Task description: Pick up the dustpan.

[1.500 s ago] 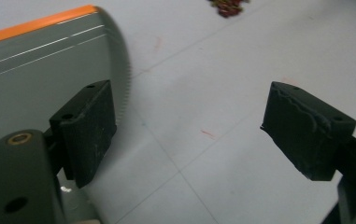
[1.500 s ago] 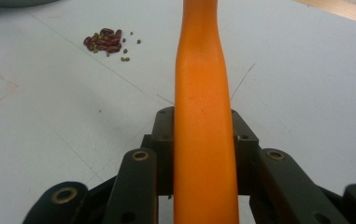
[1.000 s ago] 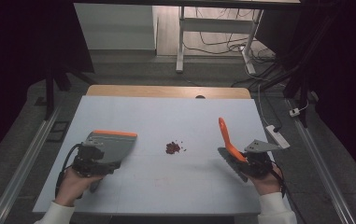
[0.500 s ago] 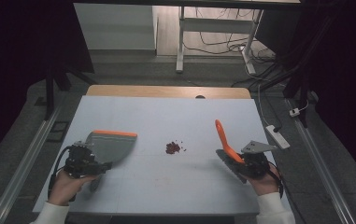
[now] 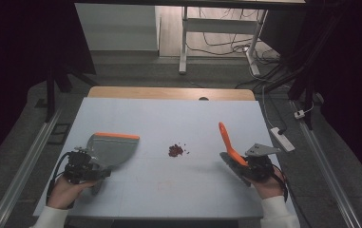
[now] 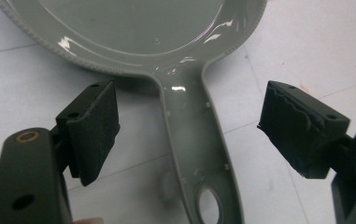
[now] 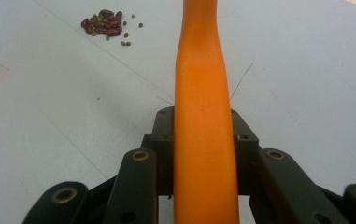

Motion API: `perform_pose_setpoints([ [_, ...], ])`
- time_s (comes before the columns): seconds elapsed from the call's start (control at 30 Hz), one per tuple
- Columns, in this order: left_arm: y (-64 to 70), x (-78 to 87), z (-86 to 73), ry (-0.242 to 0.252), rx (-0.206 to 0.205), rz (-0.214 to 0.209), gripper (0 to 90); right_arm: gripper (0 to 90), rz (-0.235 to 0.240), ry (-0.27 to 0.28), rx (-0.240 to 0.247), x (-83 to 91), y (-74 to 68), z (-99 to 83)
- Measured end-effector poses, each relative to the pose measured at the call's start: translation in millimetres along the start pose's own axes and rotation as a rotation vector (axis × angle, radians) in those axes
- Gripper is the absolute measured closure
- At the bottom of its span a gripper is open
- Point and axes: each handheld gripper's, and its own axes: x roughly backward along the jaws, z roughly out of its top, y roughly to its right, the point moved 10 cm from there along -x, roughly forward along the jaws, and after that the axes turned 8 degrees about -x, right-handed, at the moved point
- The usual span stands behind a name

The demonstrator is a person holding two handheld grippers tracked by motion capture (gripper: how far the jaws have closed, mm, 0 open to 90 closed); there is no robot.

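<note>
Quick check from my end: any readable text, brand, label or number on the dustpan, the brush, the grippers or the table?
None can be read.
Dustpan: plain grey plastic, no marking visible on pan or handle.
Brush handle: plain orange, no print.
Left gripper and right gripper: black jaws with bolts, no lettering.
Table: faint pen lines and smudges, no words. Beans lie loose, unlabelled.

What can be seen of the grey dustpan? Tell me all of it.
The dustpan is glossy grey plastic with an orange strip along its front lip, a ribbed rim and a long handle ending in a hanging hole. It lies flat on the table's left side. The left gripper's open jaws straddle the handle without touching it.
</note>
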Motion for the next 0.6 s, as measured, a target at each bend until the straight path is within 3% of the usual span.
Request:
perform_pose_setpoints([
  [0.37, 1.0, -20.1, -2.7, -0.039, 0.006, -0.004, 23.7, 69.7, 0.005, -0.006, -0.003, -2.4, -0.7, -0.8],
  [0.6, -2.7, -26.7, -1.7, -0.026, 0.047, -0.001, 32.3, 69.7, 0.003, -0.005, -0.001, -2.2, -0.5, -0.7],
])
